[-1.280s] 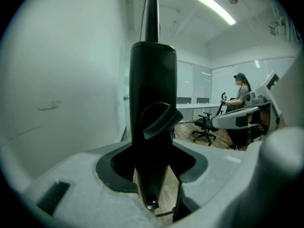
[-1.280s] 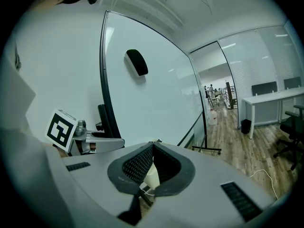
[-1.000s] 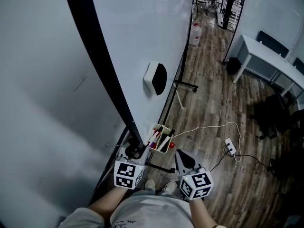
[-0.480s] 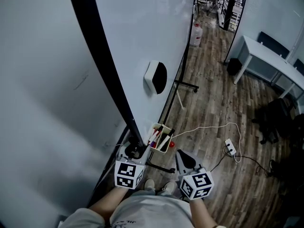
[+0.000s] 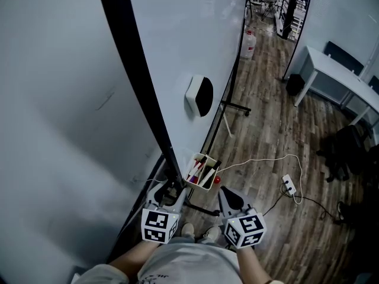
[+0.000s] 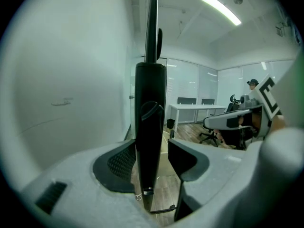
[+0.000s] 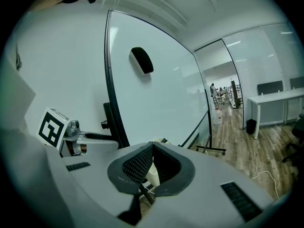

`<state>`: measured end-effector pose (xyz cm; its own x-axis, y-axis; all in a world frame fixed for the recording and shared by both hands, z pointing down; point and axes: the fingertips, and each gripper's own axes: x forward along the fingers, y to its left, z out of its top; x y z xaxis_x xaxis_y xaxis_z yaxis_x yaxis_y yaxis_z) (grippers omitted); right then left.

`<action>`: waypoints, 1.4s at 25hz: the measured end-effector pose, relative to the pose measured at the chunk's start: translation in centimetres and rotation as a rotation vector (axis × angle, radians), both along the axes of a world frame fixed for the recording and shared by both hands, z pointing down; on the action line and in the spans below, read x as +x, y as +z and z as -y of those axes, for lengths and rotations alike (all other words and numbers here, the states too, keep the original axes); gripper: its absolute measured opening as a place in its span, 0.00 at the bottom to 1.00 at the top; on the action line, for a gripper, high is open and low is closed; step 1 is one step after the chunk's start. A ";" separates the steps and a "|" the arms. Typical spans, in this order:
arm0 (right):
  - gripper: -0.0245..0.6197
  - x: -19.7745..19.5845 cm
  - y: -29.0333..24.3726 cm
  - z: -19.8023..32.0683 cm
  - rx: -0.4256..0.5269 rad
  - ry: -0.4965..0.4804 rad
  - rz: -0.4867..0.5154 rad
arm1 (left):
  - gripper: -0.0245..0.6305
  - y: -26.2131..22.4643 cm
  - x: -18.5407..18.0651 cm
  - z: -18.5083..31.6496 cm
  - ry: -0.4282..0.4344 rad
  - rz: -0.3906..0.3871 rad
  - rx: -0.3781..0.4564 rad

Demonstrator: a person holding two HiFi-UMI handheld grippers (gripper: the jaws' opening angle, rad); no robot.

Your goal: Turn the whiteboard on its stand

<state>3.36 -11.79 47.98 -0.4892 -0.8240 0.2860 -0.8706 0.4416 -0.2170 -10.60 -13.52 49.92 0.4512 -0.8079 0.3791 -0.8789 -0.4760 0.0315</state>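
The whiteboard [image 5: 183, 34] stands edge-on to me, its black side frame [image 5: 139, 76] running down to my left gripper [image 5: 170, 189]. In the left gripper view the frame post [image 6: 150, 108] stands between the jaws of that gripper [image 6: 151, 151]. It lies close against the left pad, with a gap to the right pad. The jaws have just been opening and stand open round the post. My right gripper [image 5: 225, 193] hangs beside it, apart from the board. Its pads [image 7: 152, 148] are shut with nothing between them.
A black eraser [image 5: 200, 95] sticks to the board face, and a marker tray [image 5: 200, 171] hangs at its lower edge. The stand's foot [image 5: 234, 106] reaches over the wood floor. A cable with a power strip [image 5: 288, 183], a white table [image 5: 337, 76] and a chair [image 5: 349, 149] lie to the right.
The left gripper's jaws have opened wider round the frame post, and the gripper has drawn back a little toward me. The right gripper has stayed put.
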 end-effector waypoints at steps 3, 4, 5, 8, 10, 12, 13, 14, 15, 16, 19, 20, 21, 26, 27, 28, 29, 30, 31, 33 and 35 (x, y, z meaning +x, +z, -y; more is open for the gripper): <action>0.05 -0.1 0.1 -0.1 -0.002 -0.004 -0.001 | 0.37 -0.3 -0.1 -0.6 0.007 0.003 -0.006; 0.05 -0.2 0.1 -0.1 -0.003 -0.006 -0.002 | 0.37 -0.4 -0.1 -0.9 0.013 0.005 -0.006; 0.05 -0.2 0.2 -0.1 -0.004 -0.007 -0.002 | 0.36 -0.6 -0.1 -1.2 0.020 0.004 -0.005; 0.05 -0.1 0.2 -0.2 -0.006 -0.005 -0.004 | 0.31 -1.1 0.7 -2.0 0.048 -0.010 -0.006; 0.05 0.1 0.1 -0.4 -0.006 -0.004 -0.006 | 0.26 -1.3 2.0 -2.4 0.084 -0.021 -0.005; 0.05 0.3 0.0 -0.6 -0.005 0.003 -0.008 | 0.22 -1.5 3.6 -2.7 0.130 -0.028 0.001; 0.05 0.5 0.0 -0.7 -0.006 0.007 -0.009 | 0.21 -1.6 4.5 -2.7 0.151 -0.027 0.007; 0.05 0.7 0.0 -0.8 -0.007 0.012 -0.009 | 0.19 -1.8 5.2 -2.7 0.170 -0.024 0.016; 0.05 1.0 0.0 -0.9 -0.008 0.018 -0.010 | 0.17 -1.9 6.0 -2.7 0.183 -0.022 0.027; 0.05 1.3 0.0 -1.1 -0.008 0.026 -0.010 | 0.15 -2.1 6.7 -2.6 0.193 -0.021 0.036; 0.05 2.3 -0.1 -1.5 -0.008 0.051 -0.010 | 0.08 -2.1 8.3 -2.2 0.212 -0.028 0.044; 0.05 2.6 -0.1 -1.5 -0.007 0.060 -0.011 | 0.06 -2.0 8.8 -2.0 0.216 -0.035 0.042; 0.05 2.8 -0.1 -1.6 -0.006 0.068 -0.013 | 0.05 -1.9 9.2 -1.7 0.220 -0.046 0.037; 0.05 3.9 0.2 -1.8 -0.010 0.103 -0.028 | 0.05 -1.8 11.7 -0.6 0.243 -0.090 0.027; 0.05 4.0 0.3 -1.9 -0.010 0.109 -0.031 | 0.05 -1.9 11.9 -0.5 0.246 -0.089 0.030; 0.05 4.1 0.3 -1.9 -0.009 0.116 -0.033 | 0.05 -1.9 12.0 -0.4 0.249 -0.089 0.031; 0.05 4.2 0.2 -1.9 -0.009 0.122 -0.035 | 0.05 -1.9 12.2 -0.3 0.251 -0.090 0.031; 0.05 4.3 0.2 -1.9 -0.009 0.127 -0.036 | 0.05 -1.9 12.3 -0.2 0.253 -0.093 0.030; 0.05 4.5 0.2 -1.9 -0.009 0.132 -0.036 | 0.05 -2.0 12.6 -0.1 0.255 -0.097 0.028; 0.05 4.7 0.0 -1.7 -0.005 0.143 -0.040 | 0.05 -2.0 13.0 0.1 0.262 -0.101 0.030; 0.05 4.9 -0.2 -1.7 0.000 0.150 -0.045 | 0.05 -1.9 13.3 0.1 0.268 -0.098 0.028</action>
